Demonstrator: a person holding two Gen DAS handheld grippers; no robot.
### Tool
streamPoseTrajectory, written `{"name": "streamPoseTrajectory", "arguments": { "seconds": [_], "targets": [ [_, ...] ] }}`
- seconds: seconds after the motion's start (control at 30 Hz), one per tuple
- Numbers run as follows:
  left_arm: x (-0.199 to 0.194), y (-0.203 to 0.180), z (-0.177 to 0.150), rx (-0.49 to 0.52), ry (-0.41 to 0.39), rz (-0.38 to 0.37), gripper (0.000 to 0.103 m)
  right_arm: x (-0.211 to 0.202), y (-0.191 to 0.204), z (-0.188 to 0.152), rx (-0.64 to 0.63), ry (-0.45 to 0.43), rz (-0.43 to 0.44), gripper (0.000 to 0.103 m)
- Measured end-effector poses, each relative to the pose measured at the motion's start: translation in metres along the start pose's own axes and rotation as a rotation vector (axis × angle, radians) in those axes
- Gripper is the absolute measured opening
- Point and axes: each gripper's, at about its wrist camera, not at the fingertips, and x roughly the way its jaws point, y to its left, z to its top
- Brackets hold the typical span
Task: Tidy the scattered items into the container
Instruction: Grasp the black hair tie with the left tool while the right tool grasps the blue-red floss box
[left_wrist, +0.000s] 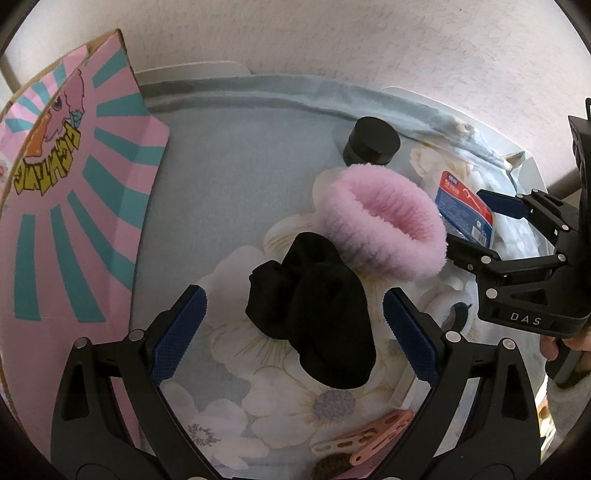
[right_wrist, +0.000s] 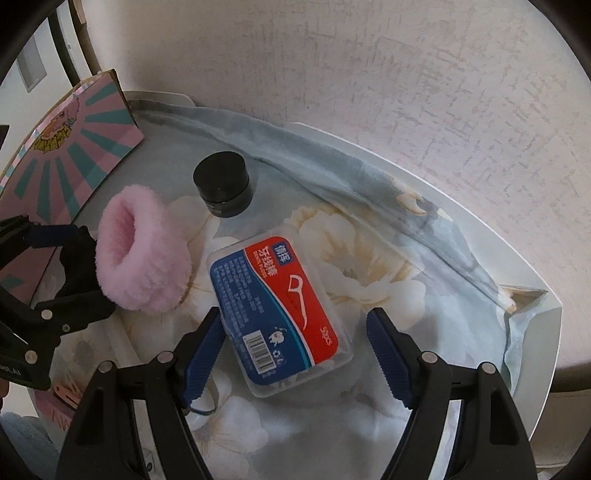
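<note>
My right gripper (right_wrist: 295, 354) sits open w/ the floss box (right_wrist: 279, 314) between its fingers, prob. not touching.

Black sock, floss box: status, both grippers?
Left gripper open, straddling crumpled black sock. Right gripper open around blue-red floss box. Fluffy pink scrunchie touching sock.

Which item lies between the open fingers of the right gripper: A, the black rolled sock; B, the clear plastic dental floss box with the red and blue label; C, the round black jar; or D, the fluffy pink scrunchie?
B: the clear plastic dental floss box lies flat between the right gripper fingers.
</note>
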Motion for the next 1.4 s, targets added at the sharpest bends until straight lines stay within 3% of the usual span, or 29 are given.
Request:
{"name": "streamPoseTrajectory", "arguments": {
  "seconds": [0.4,0.47,0.5,0.53,0.63,1.03,1.23,1.4],
  "targets": [
    [0.005,0.005,-0.004,-0.01,0.005,0.002,0.094,-0.002,-0.004,-0.002,-0.006,-0.004,0.006,0.074],
    [0.001,0.005,-0.005,-0.007,-0.015,0.017,0.068,-0.003,-0.004,-0.002,-0.007,-0.012,0.016,0.074],
    [-0.001,0.005,-0.006,0.003,-0.026,0.042,0.041,-0.004,-0.005,-0.003,-0.009,-0.021,0.029,0.072],
    [-0.002,0.004,-0.006,0.015,-0.024,0.066,0.025,-0.007,-0.005,-0.004,-0.012,-0.033,0.045,0.065],
    [-0.003,0.007,-0.005,0.005,-0.02,0.036,0.019,-0.009,-0.006,-0.005,-0.02,-0.038,0.052,0.06],
    [-0.02,0.001,-0.007,0.042,-0.057,0.056,0.013,-0.029,-0.011,-0.005,-0.004,-0.081,0.054,0.058],
    [-0.046,-0.015,0.001,0.06,-0.101,0.056,0.012,-0.054,-0.015,-0.005,0.031,-0.105,0.052,0.057],
    [-0.094,-0.013,0.009,0.075,-0.145,0.075,0.012,-0.096,-0.011,-0.004,0.046,-0.156,0.028,0.057]
  ]
}}
